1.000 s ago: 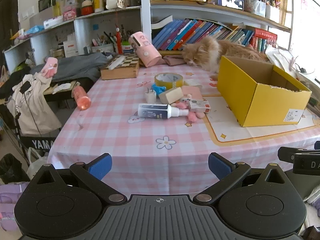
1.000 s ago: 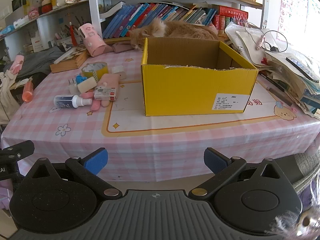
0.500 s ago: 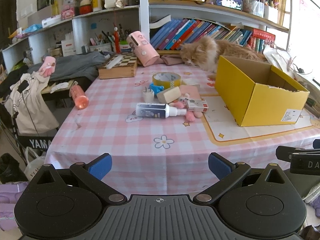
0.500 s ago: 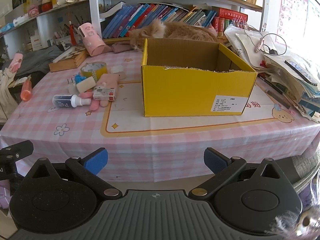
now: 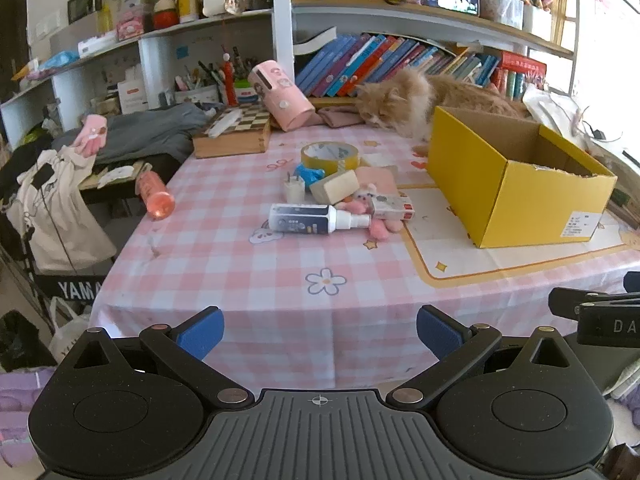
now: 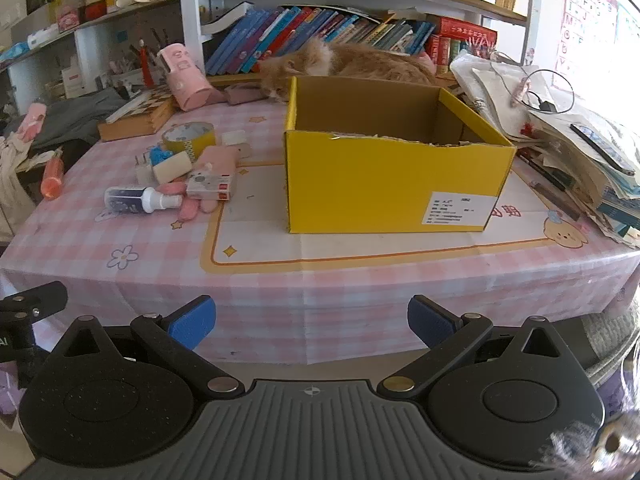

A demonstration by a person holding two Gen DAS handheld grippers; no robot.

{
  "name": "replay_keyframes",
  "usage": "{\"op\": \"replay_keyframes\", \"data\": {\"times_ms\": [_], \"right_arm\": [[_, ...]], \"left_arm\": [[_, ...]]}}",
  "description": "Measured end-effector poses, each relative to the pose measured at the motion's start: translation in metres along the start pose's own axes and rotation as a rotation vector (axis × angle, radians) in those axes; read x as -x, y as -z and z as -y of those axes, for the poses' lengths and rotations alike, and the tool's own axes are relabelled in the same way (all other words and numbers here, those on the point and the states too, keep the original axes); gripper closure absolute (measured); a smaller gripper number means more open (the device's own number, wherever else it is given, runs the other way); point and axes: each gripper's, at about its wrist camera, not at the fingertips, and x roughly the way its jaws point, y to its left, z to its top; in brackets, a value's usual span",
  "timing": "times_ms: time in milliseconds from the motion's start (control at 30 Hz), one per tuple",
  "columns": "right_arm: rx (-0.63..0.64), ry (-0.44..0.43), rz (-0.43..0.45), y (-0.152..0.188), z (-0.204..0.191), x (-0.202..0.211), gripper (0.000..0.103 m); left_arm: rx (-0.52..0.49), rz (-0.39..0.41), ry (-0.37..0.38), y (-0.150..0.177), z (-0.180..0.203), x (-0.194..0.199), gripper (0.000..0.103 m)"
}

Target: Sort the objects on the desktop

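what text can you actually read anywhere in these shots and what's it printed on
"YAMA", cut off: black item left of the table.
"DA", cut off: the right gripper's black body, seen from the left wrist.
Alphabet letters including "A": wall chart, mostly too small.
Yellow box's white label: too small.
Spray bottle, small white box, book spines: blurred.
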Motion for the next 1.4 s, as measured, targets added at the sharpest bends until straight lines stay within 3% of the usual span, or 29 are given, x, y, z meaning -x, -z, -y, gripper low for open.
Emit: {"op": "replay_keyframes", "data": {"times_ms": [300, 1000, 1400], "right_arm": [[0.013, -0.034, -0.015, 0.0, -0.004, -0.003, 0.0], [0.015, -0.041, 0.042, -0.002, -0.008, 0.009, 0.003], [-0.018, -0.062, 0.026, 0.0, -0.006, 0.008, 0.003]], "left_arm": [[0.054, -0.013, 0.081, -0.001, -0.01, -0.002, 0.0], [0.011, 0.029, 0.085, -0.005, -0.008, 0.0, 0.0], [0.039, 0.011, 0.066, -0.005, -0.016, -0.003, 0.0]]}}
